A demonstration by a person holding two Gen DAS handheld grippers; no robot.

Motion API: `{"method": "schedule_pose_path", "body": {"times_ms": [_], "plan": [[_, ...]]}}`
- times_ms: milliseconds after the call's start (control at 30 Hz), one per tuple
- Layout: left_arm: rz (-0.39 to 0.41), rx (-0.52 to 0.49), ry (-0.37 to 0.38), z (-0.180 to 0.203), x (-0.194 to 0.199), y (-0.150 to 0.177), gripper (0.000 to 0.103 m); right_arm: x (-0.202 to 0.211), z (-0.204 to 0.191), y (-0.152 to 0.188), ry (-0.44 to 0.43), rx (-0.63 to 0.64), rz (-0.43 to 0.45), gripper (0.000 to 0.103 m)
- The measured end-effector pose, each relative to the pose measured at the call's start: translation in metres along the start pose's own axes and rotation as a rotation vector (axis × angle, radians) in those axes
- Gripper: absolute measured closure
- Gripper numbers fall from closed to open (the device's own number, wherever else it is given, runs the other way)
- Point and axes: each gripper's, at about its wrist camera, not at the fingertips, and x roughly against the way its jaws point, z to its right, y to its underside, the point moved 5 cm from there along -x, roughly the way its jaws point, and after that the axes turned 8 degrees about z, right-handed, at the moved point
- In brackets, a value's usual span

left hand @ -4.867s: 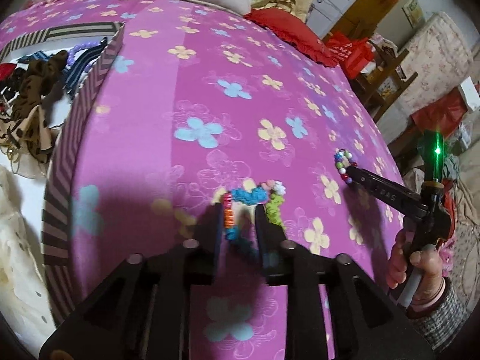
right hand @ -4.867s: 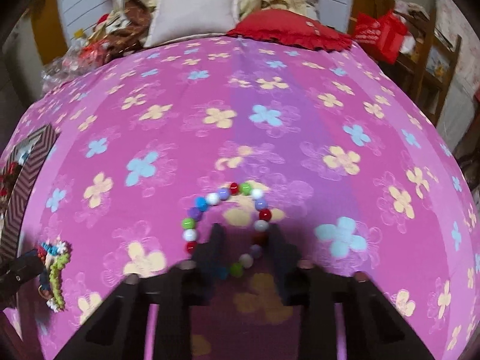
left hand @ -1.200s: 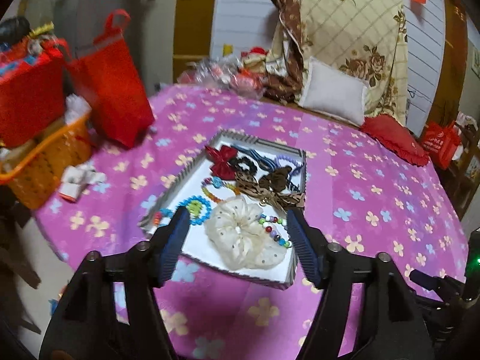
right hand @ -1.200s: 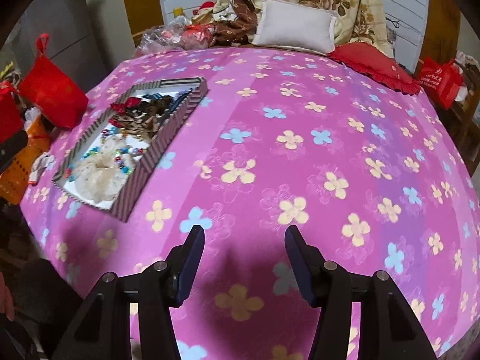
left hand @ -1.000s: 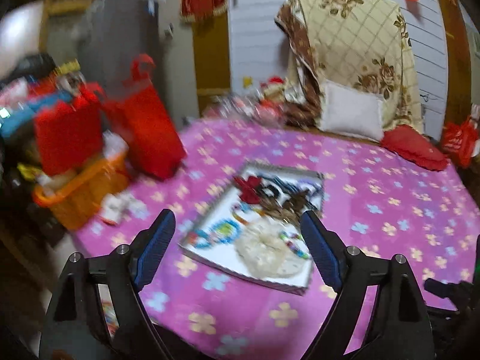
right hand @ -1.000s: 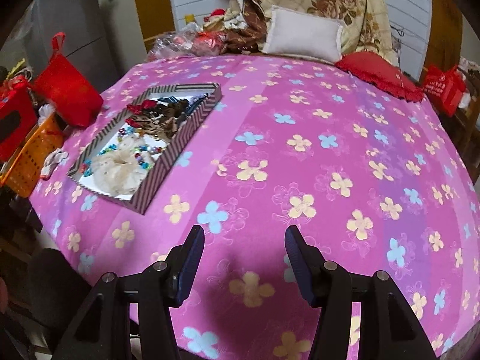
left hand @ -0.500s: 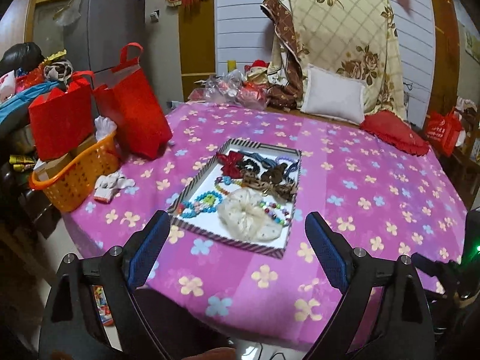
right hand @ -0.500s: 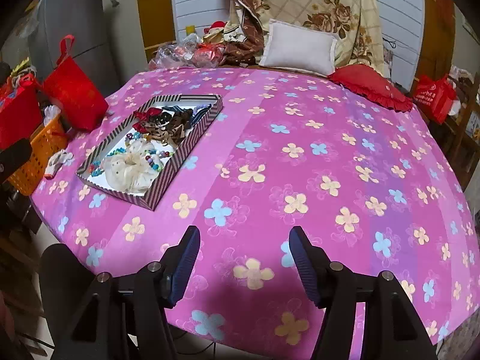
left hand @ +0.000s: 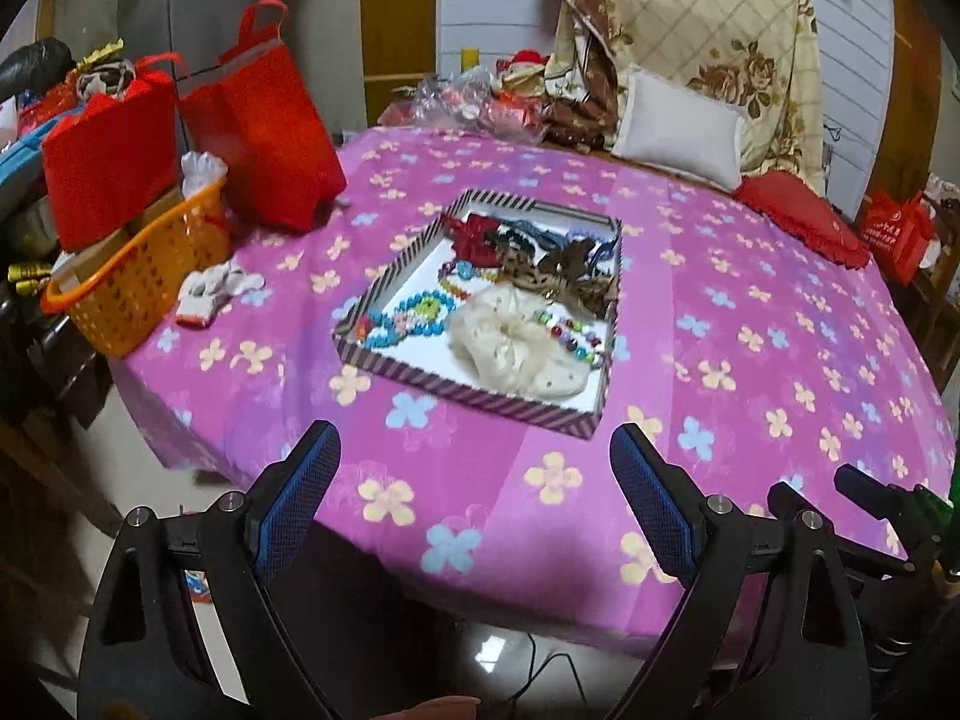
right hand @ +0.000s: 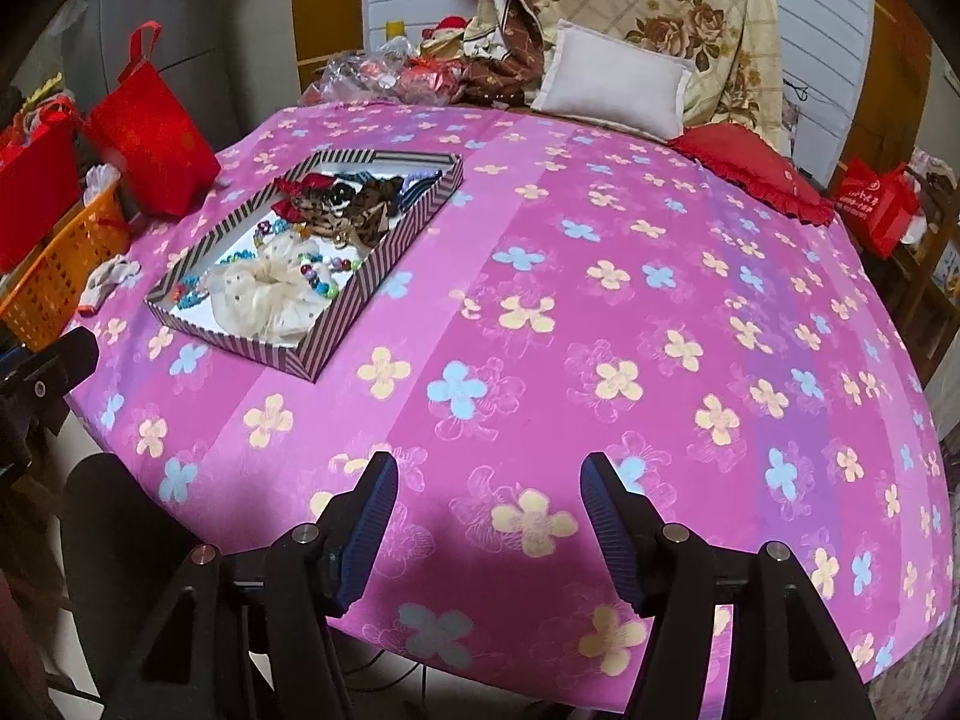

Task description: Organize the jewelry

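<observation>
A striped box (left hand: 462,391) (right hand: 360,294) lies on the pink flowered bedspread. It holds bead bracelets (left hand: 408,318), a cream scrunchie (left hand: 516,348) (right hand: 264,294), a red bow (left hand: 474,240) and leopard hair ties (left hand: 570,276). My left gripper (left hand: 474,450) is open and empty, held back off the bed's near edge, well short of the box. My right gripper (right hand: 486,474) is open and empty over the bed's front edge, right of the box. The right gripper's body shows at the left wrist view's right edge (left hand: 870,498).
An orange basket (left hand: 138,282) and red bags (left hand: 264,120) stand at the bed's left side. A white pillow (right hand: 612,84), a red cushion (right hand: 756,174) and a folded quilt (left hand: 690,30) lie at the far end. A white cloth (left hand: 210,294) lies by the basket.
Both grippers have pulled back from the bed and now stand open and empty. The bracelets they held 4.9 s ago are out of their jaws. The view has widened.
</observation>
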Motion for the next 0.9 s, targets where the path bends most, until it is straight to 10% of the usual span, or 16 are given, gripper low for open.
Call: {"method": "schedule_pose_path", "body": {"times_ms": [900], "plan": [[-0.074,-0.05,0.035,0.006,-0.021,0.018,0.012,-0.01,0.005,0.002,0.027,-0.035,-0.008,0.036]]}}
